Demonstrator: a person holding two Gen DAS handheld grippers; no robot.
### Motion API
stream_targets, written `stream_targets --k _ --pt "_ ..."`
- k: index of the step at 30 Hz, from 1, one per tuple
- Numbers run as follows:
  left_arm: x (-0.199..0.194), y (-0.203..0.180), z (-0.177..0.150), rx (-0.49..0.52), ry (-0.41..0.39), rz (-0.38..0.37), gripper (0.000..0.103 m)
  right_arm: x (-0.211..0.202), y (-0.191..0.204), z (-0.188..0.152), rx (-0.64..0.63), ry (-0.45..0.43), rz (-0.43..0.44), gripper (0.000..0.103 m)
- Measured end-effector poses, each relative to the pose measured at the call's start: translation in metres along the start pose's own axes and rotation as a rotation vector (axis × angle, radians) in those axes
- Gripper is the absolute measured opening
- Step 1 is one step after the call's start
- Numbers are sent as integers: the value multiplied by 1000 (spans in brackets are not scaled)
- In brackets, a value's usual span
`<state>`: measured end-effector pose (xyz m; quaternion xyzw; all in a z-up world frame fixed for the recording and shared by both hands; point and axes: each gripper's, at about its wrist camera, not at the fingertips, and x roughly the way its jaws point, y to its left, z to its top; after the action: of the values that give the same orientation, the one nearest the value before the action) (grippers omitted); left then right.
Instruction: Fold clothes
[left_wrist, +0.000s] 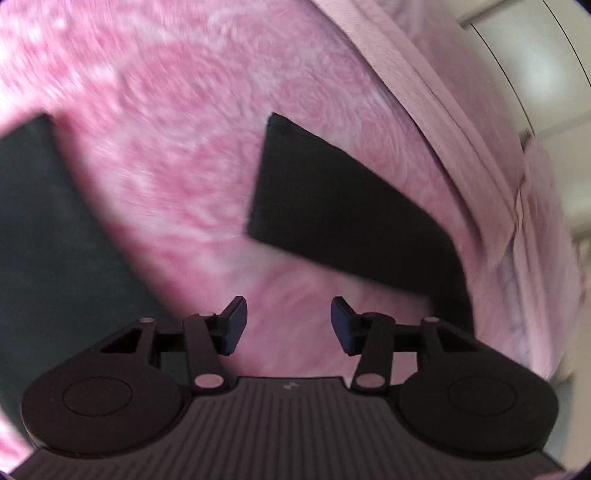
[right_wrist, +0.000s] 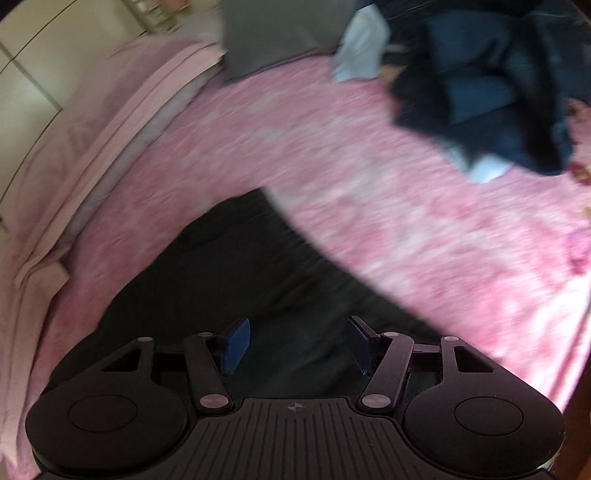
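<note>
A black garment lies flat on a pink rose-patterned bedspread (left_wrist: 166, 155). In the left wrist view one black part (left_wrist: 332, 210) reaches toward the upper middle and another (left_wrist: 48, 236) fills the left side. My left gripper (left_wrist: 288, 321) is open and empty above the pink gap between them. In the right wrist view the black garment (right_wrist: 236, 280) spreads under my right gripper (right_wrist: 299, 343), which is open and empty just above it. Both views are blurred.
A folded pale pink blanket (left_wrist: 461, 122) lies along the bed's edge, also in the right wrist view (right_wrist: 110, 122). A pile of dark blue clothes (right_wrist: 491, 85) and a grey pillow (right_wrist: 280, 33) sit at the far side. White cupboard doors (left_wrist: 524, 59) stand beyond.
</note>
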<state>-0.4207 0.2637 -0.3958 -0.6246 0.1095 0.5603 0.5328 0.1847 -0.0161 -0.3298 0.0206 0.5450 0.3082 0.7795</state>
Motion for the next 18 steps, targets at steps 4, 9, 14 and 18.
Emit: stream_targets --k 4,9,14,18 --pt "38 -7 18 -83 -43 4 45 24 27 -14 -53 34 8 61" --pt "68 -22 35 24 -31 100 14 40 35 -25 -44 59 -23 61" --pt "54 -56 83 307 -152 95 5 45 39 -31 27 57 -66 61" --pt "21 -98 147 520 -319 23 5 43 54 -34 32 45 -76 61"
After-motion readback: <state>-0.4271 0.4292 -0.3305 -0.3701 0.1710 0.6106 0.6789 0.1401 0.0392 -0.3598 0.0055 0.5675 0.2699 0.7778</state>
